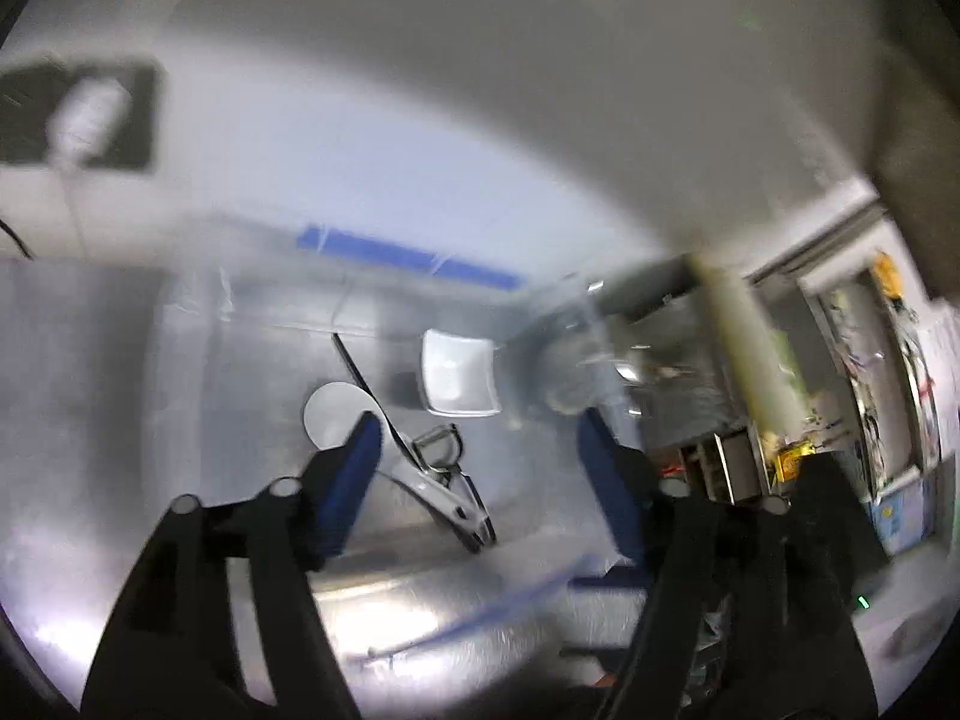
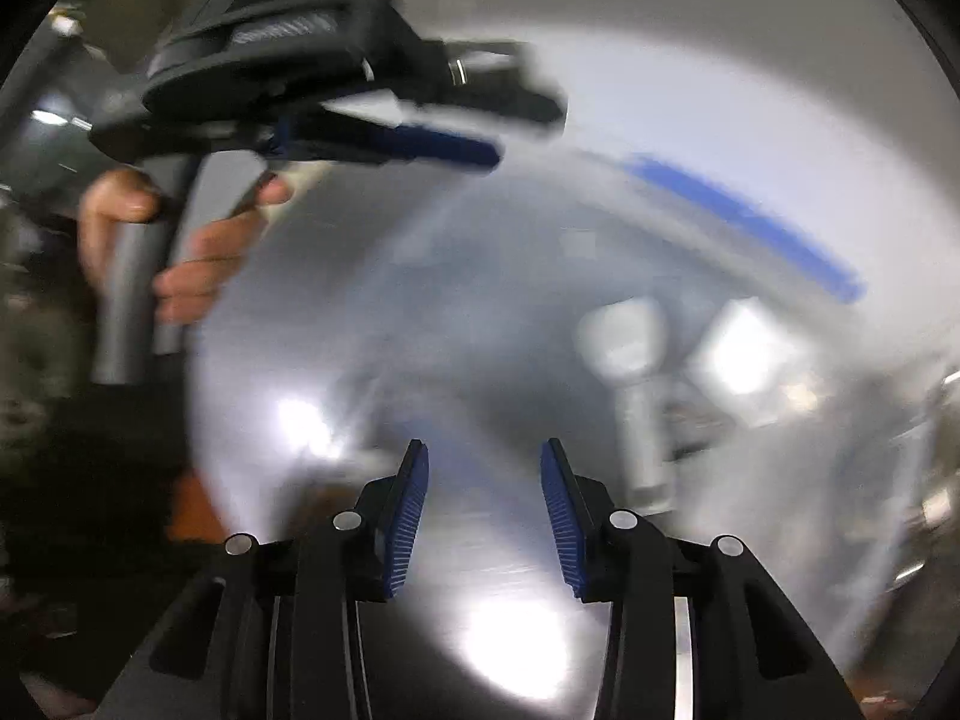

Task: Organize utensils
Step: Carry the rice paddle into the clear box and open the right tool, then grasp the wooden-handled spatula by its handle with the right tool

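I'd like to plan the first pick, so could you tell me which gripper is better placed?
Left: the left gripper hangs open, facing the utensil pile; the right gripper faces bare steel.

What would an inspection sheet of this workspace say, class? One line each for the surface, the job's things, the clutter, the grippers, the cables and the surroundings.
Surface: shiny metal table, glare patches, blue tape strip at the far edge.
Job's things: utensil pile with a round spoon-like head, a peeler and dark handles crossing; white square dish just beyond it.
Clutter: blurred pale items on the right in the right wrist view, not identifiable.
Grippers: left gripper open, empty; right gripper open, empty.
Cables: thin dark cable at the left edge.
Surroundings: grey wall; crowded shelving to the right.
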